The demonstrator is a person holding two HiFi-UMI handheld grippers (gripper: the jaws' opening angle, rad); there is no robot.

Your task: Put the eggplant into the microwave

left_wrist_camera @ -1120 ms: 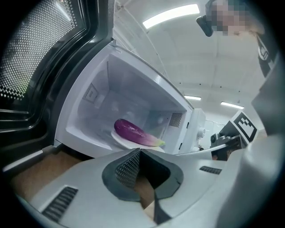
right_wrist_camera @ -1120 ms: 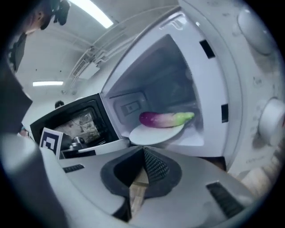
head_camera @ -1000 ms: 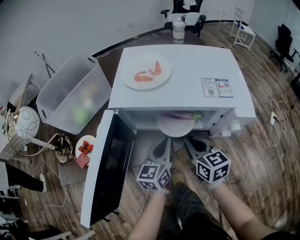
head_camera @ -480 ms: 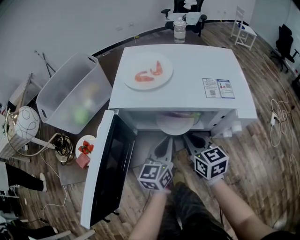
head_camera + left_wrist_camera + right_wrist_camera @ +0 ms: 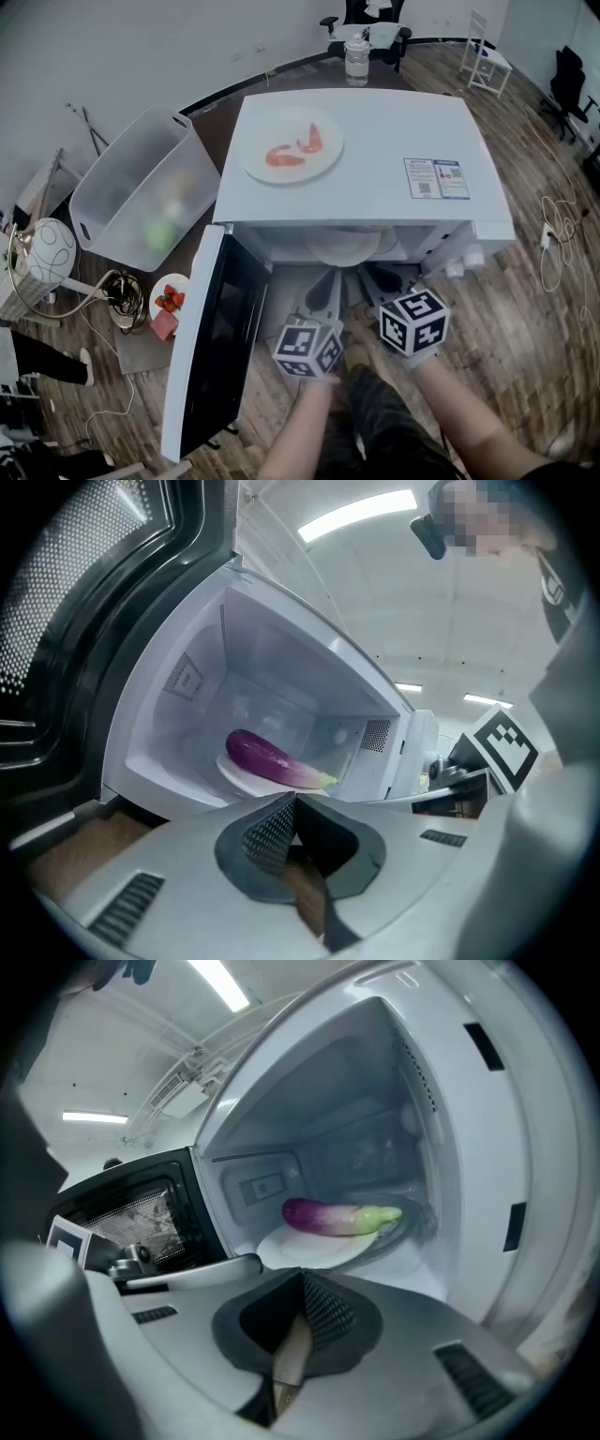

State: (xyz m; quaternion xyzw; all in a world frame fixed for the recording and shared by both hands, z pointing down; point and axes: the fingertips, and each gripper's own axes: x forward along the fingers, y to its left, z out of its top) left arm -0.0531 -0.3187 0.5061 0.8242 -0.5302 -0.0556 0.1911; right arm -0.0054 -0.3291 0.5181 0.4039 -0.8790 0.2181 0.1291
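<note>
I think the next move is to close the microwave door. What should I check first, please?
1. Eggplant lies on the white plate inside the microwave: ok.
2. Eggplant does not reach past the front sill: ok.
3. Left gripper shut, nothing between the jaws: ok.
4. Right gripper shut, nothing between the jaws: ok.
5. Path of the open door is free: probably not ok, both grippers stand in front of the opening.
6. Plate sits centred in the cavity: cannot tell.
</note>
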